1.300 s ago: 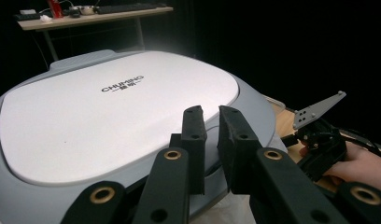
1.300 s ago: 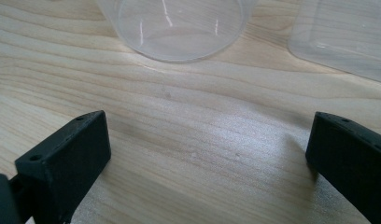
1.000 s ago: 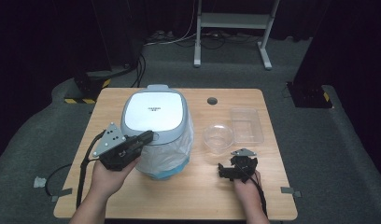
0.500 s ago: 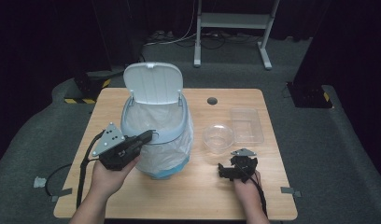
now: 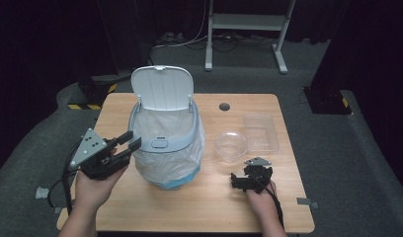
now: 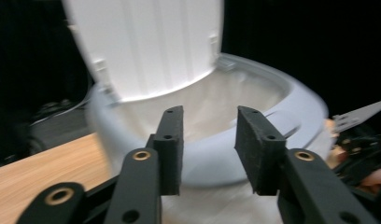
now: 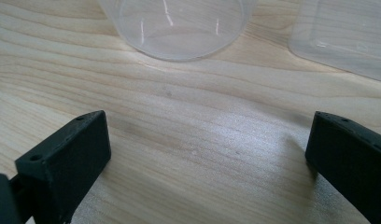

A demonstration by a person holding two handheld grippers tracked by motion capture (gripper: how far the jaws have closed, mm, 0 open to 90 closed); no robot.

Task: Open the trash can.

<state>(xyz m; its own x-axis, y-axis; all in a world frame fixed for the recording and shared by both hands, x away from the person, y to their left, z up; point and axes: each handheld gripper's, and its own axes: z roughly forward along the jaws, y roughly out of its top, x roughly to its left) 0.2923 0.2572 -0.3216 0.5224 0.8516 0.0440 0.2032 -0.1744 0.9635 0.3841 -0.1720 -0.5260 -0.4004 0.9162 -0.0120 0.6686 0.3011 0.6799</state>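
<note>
A pale blue bin (image 5: pixel 165 148) lined with a white bag stands mid-table, its white lid (image 5: pixel 162 89) raised upright at the back. My left gripper (image 5: pixel 130 140) hovers just left of the bin's rim, pointing at it. Its jaws have just been opening and nothing is between them. In the left gripper view the gripper (image 6: pixel 209 140) faces the rim (image 6: pixel 291 98) and the lifted lid (image 6: pixel 151 46). My right gripper (image 5: pixel 250 172) rests on the table at the front right, open wide and empty (image 7: pixel 207 154).
A clear round bowl (image 5: pixel 230 145) and a clear rectangular container (image 5: pixel 261 131) sit right of the bin, just beyond the right gripper; both appear ahead of it as bowl (image 7: pixel 179 28) and container (image 7: pixel 342 32). The wooden table (image 5: pixel 199 212) has a cable hole (image 5: pixel 224 106) at the back.
The bin's lid swung from shut to fully upright. My left gripper drew back a little to the left of the bin and its jaws parted. The right gripper stayed put.
</note>
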